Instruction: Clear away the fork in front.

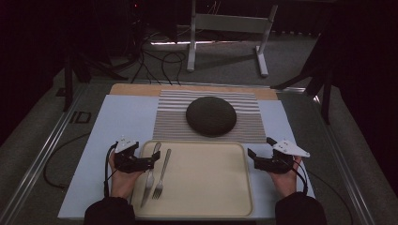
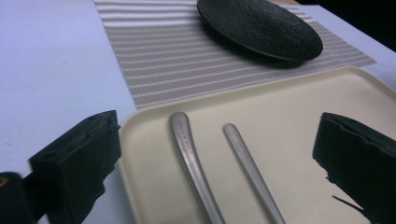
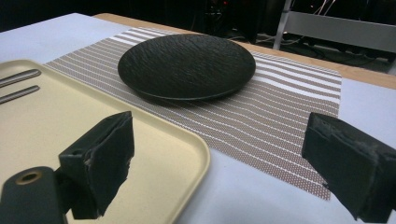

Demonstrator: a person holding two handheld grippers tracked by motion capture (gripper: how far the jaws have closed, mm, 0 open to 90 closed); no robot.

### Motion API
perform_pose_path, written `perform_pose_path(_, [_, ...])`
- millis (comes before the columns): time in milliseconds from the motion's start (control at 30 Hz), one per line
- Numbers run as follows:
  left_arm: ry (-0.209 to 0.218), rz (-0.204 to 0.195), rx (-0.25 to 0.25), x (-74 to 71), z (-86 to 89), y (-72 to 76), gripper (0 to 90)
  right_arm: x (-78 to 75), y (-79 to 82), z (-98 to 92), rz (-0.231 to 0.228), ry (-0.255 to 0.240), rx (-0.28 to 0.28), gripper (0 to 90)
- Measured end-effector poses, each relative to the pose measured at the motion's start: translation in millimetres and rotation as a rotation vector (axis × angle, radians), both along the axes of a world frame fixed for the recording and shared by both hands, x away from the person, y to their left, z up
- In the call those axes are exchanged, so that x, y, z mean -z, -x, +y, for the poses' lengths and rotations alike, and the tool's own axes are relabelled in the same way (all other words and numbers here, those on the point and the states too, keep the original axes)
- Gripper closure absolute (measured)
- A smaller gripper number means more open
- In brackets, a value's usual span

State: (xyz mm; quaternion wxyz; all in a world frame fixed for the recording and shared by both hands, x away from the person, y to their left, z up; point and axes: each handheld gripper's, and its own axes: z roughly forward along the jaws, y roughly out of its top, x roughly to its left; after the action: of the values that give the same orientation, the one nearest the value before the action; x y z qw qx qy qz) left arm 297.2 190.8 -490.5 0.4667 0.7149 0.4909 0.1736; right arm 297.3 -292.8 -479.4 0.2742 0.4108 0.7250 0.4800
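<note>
A cream tray [image 1: 211, 187] lies at the table's front with a knife [image 1: 150, 174] and a fork [image 1: 162, 173] side by side on its left part. Behind it a black plate [image 1: 211, 116] rests on a striped placemat [image 1: 171, 123]. My left gripper [image 1: 143, 159] is open over the tray's left rim; in its own view the knife handle [image 2: 190, 156] and fork handle [image 2: 246, 162] lie between the wide jaws, untouched. My right gripper [image 1: 260, 147] is open at the tray's right far corner, holding nothing, facing the plate [image 3: 187, 65] and the tray corner [image 3: 187, 144].
A pale blue cover [image 1: 117, 122] spreads under the tray and placemat, with a wooden strip [image 1: 136, 89] along the table's far edge. Beyond the table stand a metal frame [image 1: 225, 28] and loose cables [image 1: 159, 61] on the floor.
</note>
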Motion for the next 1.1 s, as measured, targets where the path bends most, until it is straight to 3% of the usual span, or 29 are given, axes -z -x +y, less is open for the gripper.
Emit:
perform_pose_path(467, [-0.038,-0.167,-0.053,-18.2,22.8,11.9,0.0,-0.4,2.7,-0.1,-0.026,-0.005,-0.022,9.2])
perform_pose_path(1100, [-0.033,-0.245,-0.073,-30.9,38.8,13.9,0.0,2.0,12.4,-1.3,-0.044,-0.034,-0.021,9.1])
